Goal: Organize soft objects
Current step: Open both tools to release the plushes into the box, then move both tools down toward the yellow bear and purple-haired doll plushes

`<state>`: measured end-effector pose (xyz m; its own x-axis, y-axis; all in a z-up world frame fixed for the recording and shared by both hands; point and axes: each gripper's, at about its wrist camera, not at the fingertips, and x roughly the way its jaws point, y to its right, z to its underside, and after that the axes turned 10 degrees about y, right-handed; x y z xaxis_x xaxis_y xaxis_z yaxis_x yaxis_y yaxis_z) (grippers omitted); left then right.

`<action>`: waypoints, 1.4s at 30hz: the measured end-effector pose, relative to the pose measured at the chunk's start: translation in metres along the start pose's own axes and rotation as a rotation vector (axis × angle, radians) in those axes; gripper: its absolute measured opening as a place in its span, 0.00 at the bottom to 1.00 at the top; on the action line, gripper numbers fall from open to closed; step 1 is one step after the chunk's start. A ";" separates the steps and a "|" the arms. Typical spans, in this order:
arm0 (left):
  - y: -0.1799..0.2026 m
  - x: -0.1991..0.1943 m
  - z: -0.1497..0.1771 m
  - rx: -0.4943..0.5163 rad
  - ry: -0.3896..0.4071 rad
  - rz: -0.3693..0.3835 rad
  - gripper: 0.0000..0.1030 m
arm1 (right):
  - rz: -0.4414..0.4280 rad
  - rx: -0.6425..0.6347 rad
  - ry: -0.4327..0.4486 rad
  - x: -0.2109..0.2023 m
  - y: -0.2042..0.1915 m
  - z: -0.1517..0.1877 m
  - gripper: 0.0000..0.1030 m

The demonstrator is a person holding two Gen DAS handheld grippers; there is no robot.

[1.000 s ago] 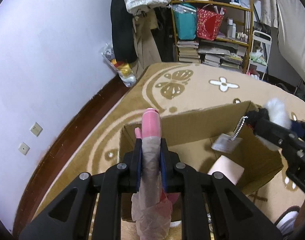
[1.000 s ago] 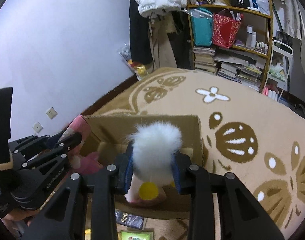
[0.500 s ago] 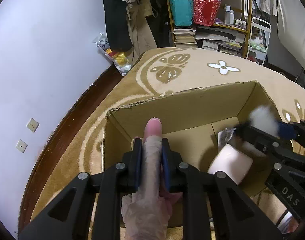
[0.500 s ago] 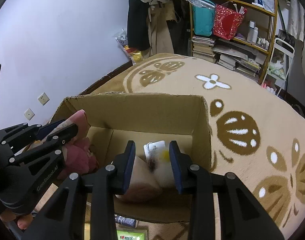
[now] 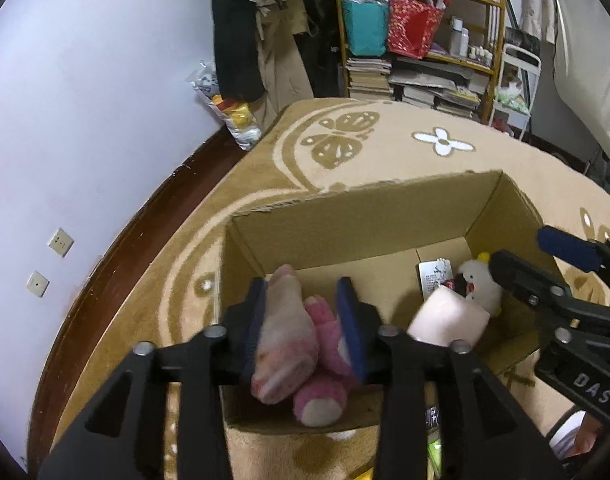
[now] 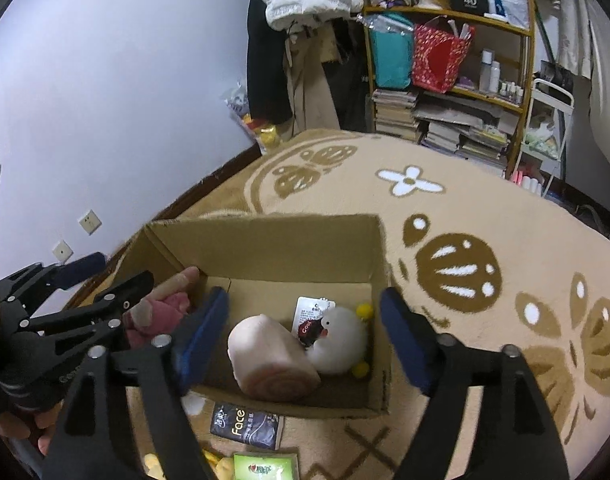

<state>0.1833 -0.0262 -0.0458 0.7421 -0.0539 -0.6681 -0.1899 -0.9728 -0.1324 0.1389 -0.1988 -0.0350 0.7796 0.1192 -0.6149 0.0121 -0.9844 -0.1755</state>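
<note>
An open cardboard box [image 5: 345,220] [image 6: 273,248] stands on the patterned carpet. My left gripper [image 5: 303,310] hangs over its near left corner, open, with a pink plush toy [image 5: 289,344] loose between the blue pads and sagging into the box. In the right wrist view the same pink plush toy [image 6: 165,304] sits under the left gripper [image 6: 105,276]. My right gripper [image 6: 305,320] is wide open above the box, holding nothing. Below it lie a white bird plush [image 6: 341,340] [image 5: 481,284] with a tag [image 6: 309,312] and a pale pink rolled cushion [image 6: 265,352] [image 5: 449,320].
A "Face" packet [image 6: 245,424] and a green packet [image 6: 265,468] lie on the carpet [image 6: 465,200] in front of the box. A wooden shelf [image 6: 445,60] with books and bags stands at the back, hanging clothes [image 6: 305,20] beside it. The wall [image 5: 85,120] runs along the left.
Both grippers came down over the box. The right one opened and the white bird plush dropped inside. The left one has spread its fingers, loosening the pink plush.
</note>
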 end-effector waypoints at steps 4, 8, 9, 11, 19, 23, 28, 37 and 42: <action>-0.008 -0.020 -0.003 -0.024 0.051 -0.022 0.75 | 0.005 0.016 0.019 -0.016 0.003 -0.002 0.99; -0.017 -0.042 -0.004 -0.052 0.101 -0.044 0.96 | 0.009 0.035 0.015 -0.031 0.006 0.000 1.00; -0.019 -0.048 -0.003 -0.055 0.115 -0.045 0.96 | 0.009 0.043 0.011 -0.034 0.008 0.001 1.00; -0.021 -0.058 -0.002 -0.057 0.127 -0.046 0.97 | 0.009 0.059 0.008 -0.044 0.010 0.003 1.00; -0.024 -0.085 0.011 -0.037 0.120 -0.056 0.99 | 0.028 0.076 -0.012 -0.070 0.014 0.015 1.00; -0.021 -0.094 0.019 -0.023 0.099 -0.045 0.99 | 0.040 0.080 -0.043 -0.078 0.014 0.028 1.00; -0.016 -0.098 0.034 -0.011 0.051 -0.006 0.99 | 0.047 0.101 -0.088 -0.084 0.015 0.045 1.00; -0.015 -0.089 0.063 -0.039 -0.104 0.041 0.99 | 0.053 0.121 -0.179 -0.091 0.013 0.076 1.00; -0.016 -0.087 0.074 -0.067 -0.148 0.067 0.99 | 0.050 0.119 -0.251 -0.086 0.010 0.094 1.00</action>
<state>0.0744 0.0105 -0.0401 0.6251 -0.0902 -0.7753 -0.1892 -0.9812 -0.0384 0.0128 -0.2064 -0.0563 0.5980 0.1137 -0.7934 -0.1077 -0.9695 -0.2202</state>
